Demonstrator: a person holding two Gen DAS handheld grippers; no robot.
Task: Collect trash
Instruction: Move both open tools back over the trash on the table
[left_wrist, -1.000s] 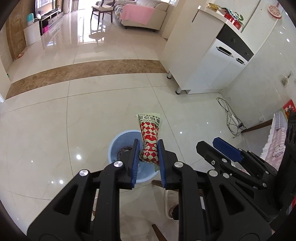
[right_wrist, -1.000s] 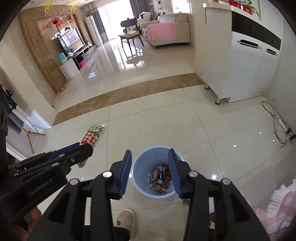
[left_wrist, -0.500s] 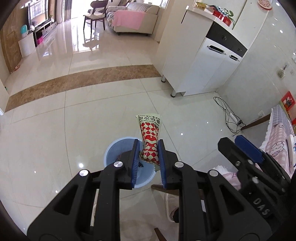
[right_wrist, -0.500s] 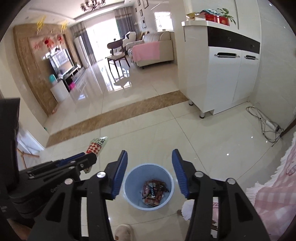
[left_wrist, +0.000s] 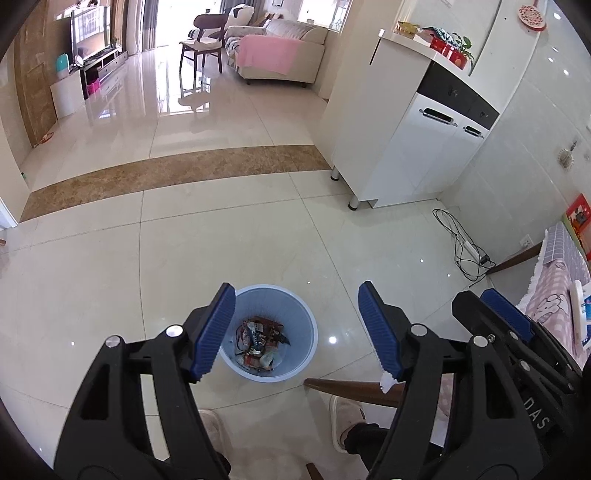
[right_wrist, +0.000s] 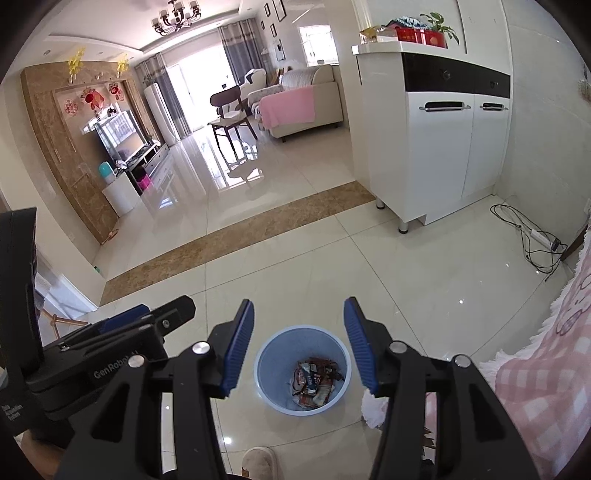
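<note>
The left gripper (left_wrist: 295, 328), fingers just sprung wide and empty, hangs above the round pale-blue plastic bin (left_wrist: 308, 325); the right gripper (right_wrist: 298, 345), half-open, holds nothing.

"GenRobot" in white: side of the black plastic left gripper (right_wrist: 147, 321) | "DAS" in white: side of the black plastic right gripper (left_wrist: 498, 306) | trash wrappers' print: too small to read

A lived-in home: glossy tiled floor (right_wrist: 295, 236) runs to a sitting area at the upper middle with a sofa (right_wrist: 314, 96) under a pink blanket (right_wrist: 288, 107), a television wall (right_wrist: 114, 136) upper left, a white cabinet (right_wrist: 436, 147) upper right.
</note>
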